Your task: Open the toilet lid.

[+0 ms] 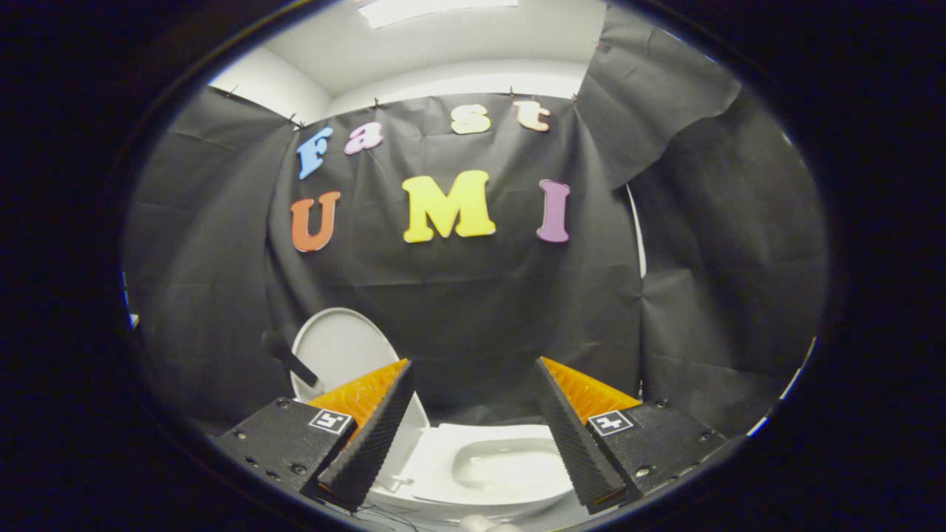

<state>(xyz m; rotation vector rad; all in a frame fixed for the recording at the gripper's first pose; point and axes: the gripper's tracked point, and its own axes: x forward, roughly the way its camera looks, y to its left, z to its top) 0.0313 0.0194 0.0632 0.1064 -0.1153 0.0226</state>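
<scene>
1. Lid (336,351) is up. It stands almost straight, leaning back toward the black cloth wall (473,310). From the gripper (473,421) it sits at about 10 o'clock, just past the left finger (369,436), which hides its lower part.

2. Bowl (510,465) is open and white. It lies low between the two fingers and a little beyond them, at about 12 o'clock. I think the job looks done, or nearly done.

3. Gripper fingers are wide apart. Nothing is between them and they touch nothing. The right finger (573,436) is well clear of the lid.

4. How the lid will feel, as a guess: hard, stiff plastic, smooth and a bit slippery. It is probably light enough to tip with one push. It swings on a hinge at the back, which I cannot see well.

5. Best place to hold: the thin round edge far from the hinge, near the top now. A pinch there may slide, so hooking or pushing under the edge seems safer.

6. What could go wrong: a lid standing this straight might fall forward and bang if bumped.

7. Dark stick-like thing (288,356) pokes out by the lid's left edge, at about 9 o'clock from it. I cannot tell what it is.

8. Writing: no brand or label can be read on the toilet. Each finger base has a small square marker (330,421) with a black-and-white pattern, not words.
</scene>
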